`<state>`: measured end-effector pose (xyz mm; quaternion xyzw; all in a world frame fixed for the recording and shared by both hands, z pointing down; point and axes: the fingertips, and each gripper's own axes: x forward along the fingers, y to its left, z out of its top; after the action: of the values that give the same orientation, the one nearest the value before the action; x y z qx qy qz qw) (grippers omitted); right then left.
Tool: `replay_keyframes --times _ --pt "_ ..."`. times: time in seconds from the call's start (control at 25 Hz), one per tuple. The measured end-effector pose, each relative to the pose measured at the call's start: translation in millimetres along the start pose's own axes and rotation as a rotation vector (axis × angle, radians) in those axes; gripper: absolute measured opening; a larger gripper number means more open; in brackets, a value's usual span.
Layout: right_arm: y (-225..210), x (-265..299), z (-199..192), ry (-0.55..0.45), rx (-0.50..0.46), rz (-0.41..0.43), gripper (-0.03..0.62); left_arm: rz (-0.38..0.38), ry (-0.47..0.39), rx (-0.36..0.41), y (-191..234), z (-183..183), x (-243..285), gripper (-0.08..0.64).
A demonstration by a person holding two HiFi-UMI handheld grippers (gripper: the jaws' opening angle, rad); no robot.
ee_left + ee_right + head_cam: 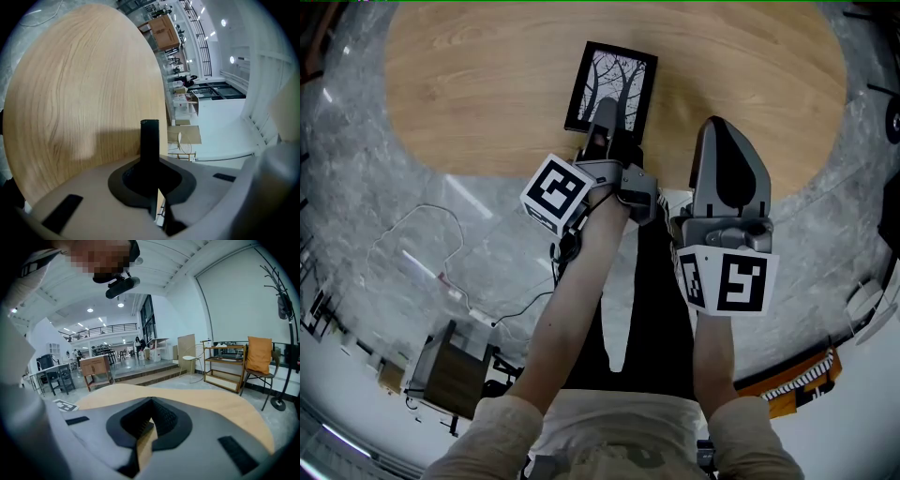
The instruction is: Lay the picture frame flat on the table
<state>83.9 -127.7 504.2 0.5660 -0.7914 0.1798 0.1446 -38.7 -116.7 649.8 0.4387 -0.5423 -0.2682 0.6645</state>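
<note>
Black picture frame (609, 89) over the wooden worktop (469, 84) by its near edge, lower edge clamped between fingers (126, 180) of left gripper (602, 127), right gripper (719, 131) just beside, fingers together, empty, clear of the frame

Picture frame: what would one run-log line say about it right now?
picture frame: face up on or just above wooden table, contact unclear | left gripper: shut on its near edge | right gripper: shut, empty

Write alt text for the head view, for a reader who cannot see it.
The left gripper is shut on the near edge of a black picture frame showing bare trees, over a wooden table. The right gripper, shut and empty, is beside it.
</note>
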Motion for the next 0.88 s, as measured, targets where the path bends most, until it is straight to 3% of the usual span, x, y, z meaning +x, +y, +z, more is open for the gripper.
replay_keyframes --times 0.52,0.72,0.88 --pt "-6.3 -4.0 -0.7 0.0 0.002 -0.002 0.006 0.113 -0.027 0.033 7.6 -1.2 1.2 0.035" --pt "-5.9 -2.7 -1.1 0.002 -0.002 0.002 0.006 0.139 -0.01 0.051 6.6 -6.0 4.0 0.146" --pt "-4.7 -1.8 3.1 -0.003 -0.003 0.002 0.006 0.161 -0.002 0.009 8.4 -7.1 5.6 0.217"
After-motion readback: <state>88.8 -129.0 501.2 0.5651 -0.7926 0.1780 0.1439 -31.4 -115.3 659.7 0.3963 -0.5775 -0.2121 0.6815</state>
